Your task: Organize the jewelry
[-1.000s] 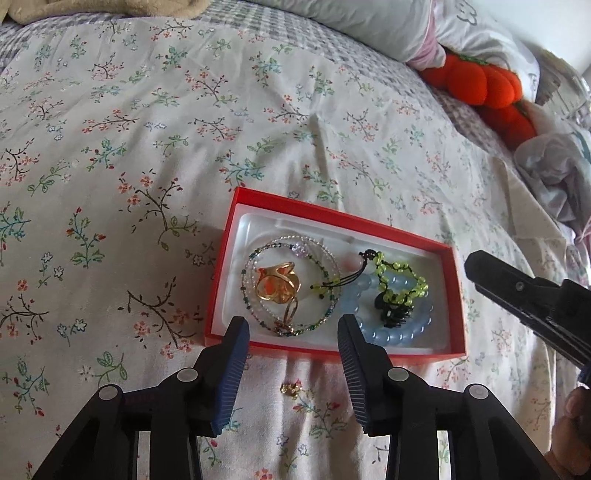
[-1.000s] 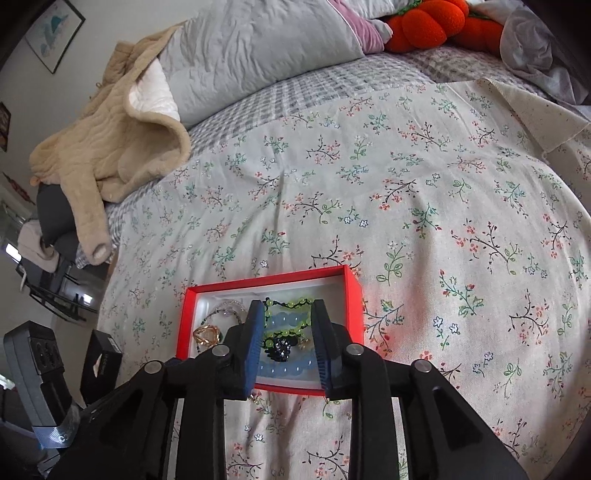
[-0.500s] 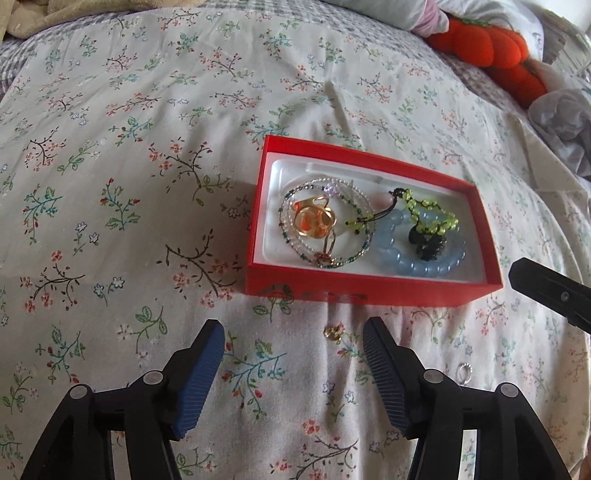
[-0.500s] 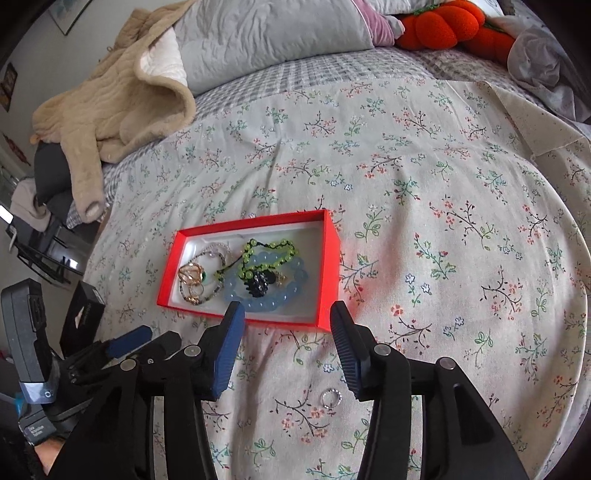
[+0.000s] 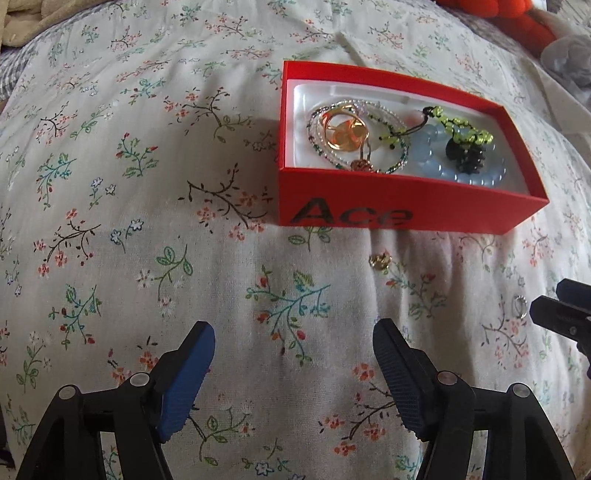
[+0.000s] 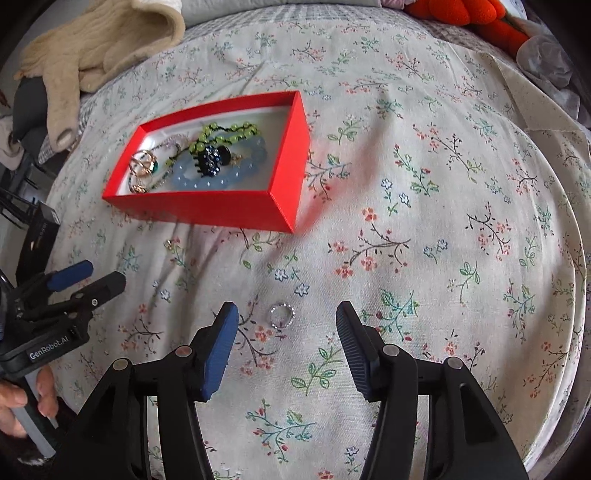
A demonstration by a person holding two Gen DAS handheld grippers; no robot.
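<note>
A red box (image 5: pixel 406 216) (image 6: pixel 207 210) lies on the floral bedspread and holds bead bracelets, gold rings, a blue bead bracelet and a dark hair clip. A small gold piece (image 5: pixel 380 261) (image 6: pixel 168 243) lies on the spread just in front of the box. A silver ring (image 6: pixel 281 315) (image 5: pixel 519 306) lies on the spread between the right gripper's open fingers, slightly ahead of them. My left gripper (image 5: pixel 293 369) is open and empty, pulled back from the box. My right gripper (image 6: pixel 286 339) is open and empty.
A beige knitted garment (image 6: pixel 92 48) lies at the back left of the bed. Orange plush pumpkins (image 6: pixel 465 14) (image 5: pixel 517 18) and a grey cloth (image 6: pixel 546 62) lie at the back right. The bed edge runs along the right.
Both grippers have pulled back from the box and opened wider. The box now sits farther ahead, and the silver ring has come between the right fingers.
</note>
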